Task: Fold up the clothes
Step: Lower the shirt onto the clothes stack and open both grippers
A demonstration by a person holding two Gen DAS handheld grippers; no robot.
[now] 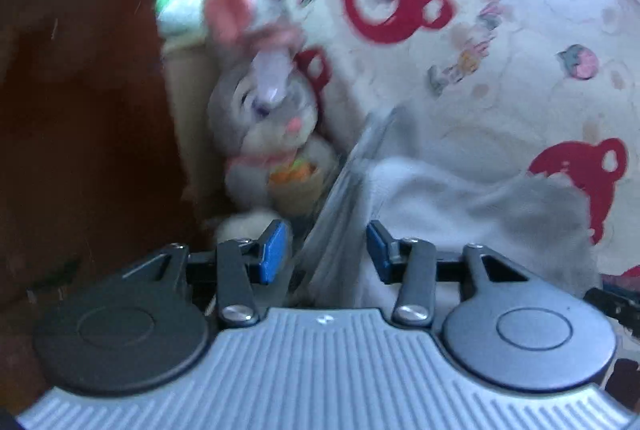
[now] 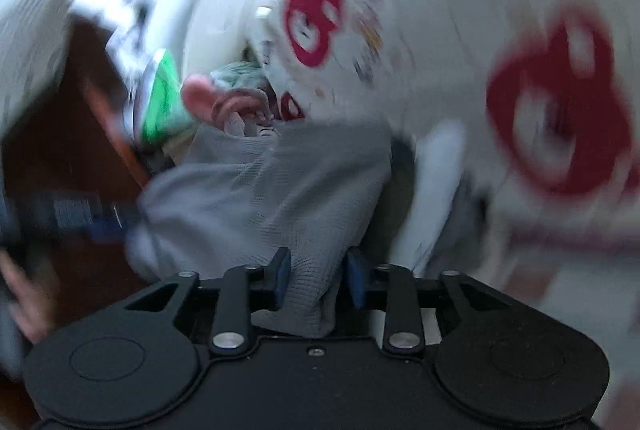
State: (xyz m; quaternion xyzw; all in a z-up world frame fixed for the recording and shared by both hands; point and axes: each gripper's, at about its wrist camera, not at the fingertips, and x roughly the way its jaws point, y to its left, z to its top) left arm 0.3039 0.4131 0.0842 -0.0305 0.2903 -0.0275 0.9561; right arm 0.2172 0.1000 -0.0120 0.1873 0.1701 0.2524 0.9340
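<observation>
A white blanket (image 1: 500,41) printed with red bear heads filled the background in both views, heaped over a soft surface with bright light washing out its upper edge; dark reddish-brown wood (image 1: 80,89) stood along the left side.

The grey garment (image 2: 272,189), a knitted or waffle-textured cloth, lay bunched against the blanket in front of both tools. In the right wrist view a fold of it ran down between the blue pads (image 2: 358,280) of the right gripper (image 2: 318,280), whose jaws stood narrow with the cloth pinched between them. In the left wrist view the same grey garment (image 1: 440,197) rose as a ridge of fabric between the blue pads (image 1: 274,250) of the left gripper (image 1: 326,250); those jaws stood wider apart, and the pads did not appear to press the cloth, though blur made contact hard to judge.

Just left of the garment a grey plush rabbit (image 1: 268,125) with pink ears sat propped against the blanket, holding an orange basket. Something green and white (image 2: 160,97) lay behind it. At the lower left edge of the right wrist view a blurred hand (image 2: 28,306) showed beside the other tool's blue tip.
</observation>
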